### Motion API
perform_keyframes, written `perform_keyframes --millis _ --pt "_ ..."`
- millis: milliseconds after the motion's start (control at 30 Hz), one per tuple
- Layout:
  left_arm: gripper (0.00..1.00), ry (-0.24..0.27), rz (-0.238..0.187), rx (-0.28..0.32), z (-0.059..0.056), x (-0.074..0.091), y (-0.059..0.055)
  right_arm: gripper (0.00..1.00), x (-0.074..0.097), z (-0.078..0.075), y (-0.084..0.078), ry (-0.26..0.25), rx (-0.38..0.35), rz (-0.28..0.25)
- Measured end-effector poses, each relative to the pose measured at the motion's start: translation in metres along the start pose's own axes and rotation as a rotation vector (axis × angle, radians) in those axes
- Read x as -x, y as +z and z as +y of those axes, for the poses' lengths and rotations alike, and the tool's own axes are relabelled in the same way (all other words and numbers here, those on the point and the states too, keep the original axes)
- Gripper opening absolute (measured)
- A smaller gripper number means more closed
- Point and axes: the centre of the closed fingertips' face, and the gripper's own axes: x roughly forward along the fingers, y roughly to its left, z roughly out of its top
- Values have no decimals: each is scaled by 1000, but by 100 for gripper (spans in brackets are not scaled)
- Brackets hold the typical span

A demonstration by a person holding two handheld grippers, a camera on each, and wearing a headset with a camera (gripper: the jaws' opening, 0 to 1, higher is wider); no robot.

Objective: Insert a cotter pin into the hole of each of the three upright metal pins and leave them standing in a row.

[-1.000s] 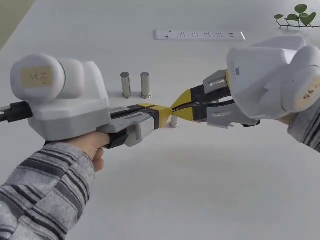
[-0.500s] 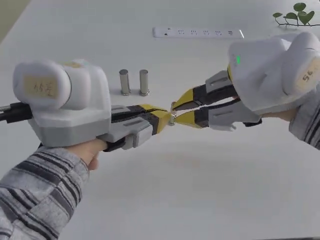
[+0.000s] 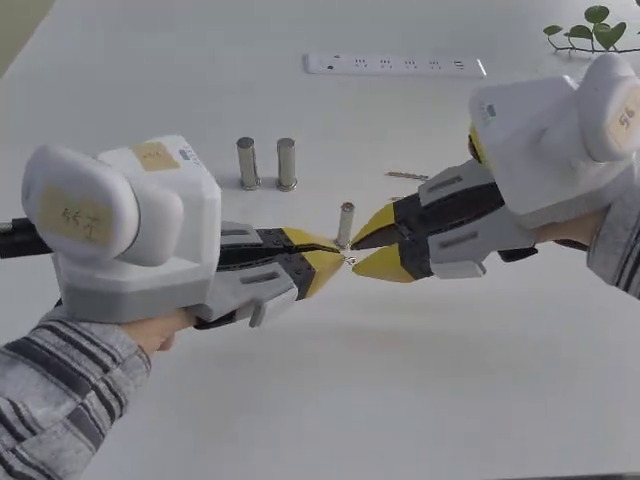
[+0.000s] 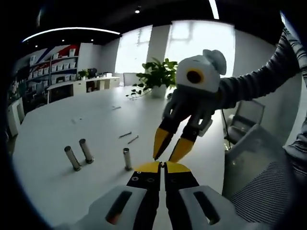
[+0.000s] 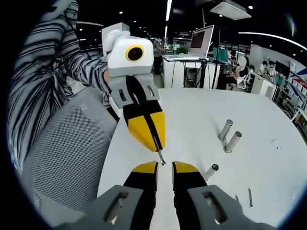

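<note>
Left gripper: jaws pressed together on 1 cotter pin, thin shank poking from the yellow tips.
Right gripper: jaws spread, tips just beside that shank, not closed on it.
Near metal pin: upright, just beyond the meeting tips.
Left metal pin and middle metal pin: upright side by side, farther off and to the left; holes too small to tell whether filled.
Spare cotter pin: flat on the table, far right of the near post.
Likely risks: pin dropped in a handover because of the slim grip; near post toppled by a jaw's brush; hole missed with a tilted shank.
</note>
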Motion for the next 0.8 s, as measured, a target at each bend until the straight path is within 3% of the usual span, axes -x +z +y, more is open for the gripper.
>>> perform_keyframes --millis 300,500,800 --pt "0 -51 -10 -53 -8 -3 2 3 -3 15 -2 65 -35 -5" --pt "0 -64 -5 -60 -12 -2 -2 0 -5 20 -2 79 -32 2" --pt "0 -52 -3 -40 -11 -1 -5 0 -4 22 -1 65 53 36"
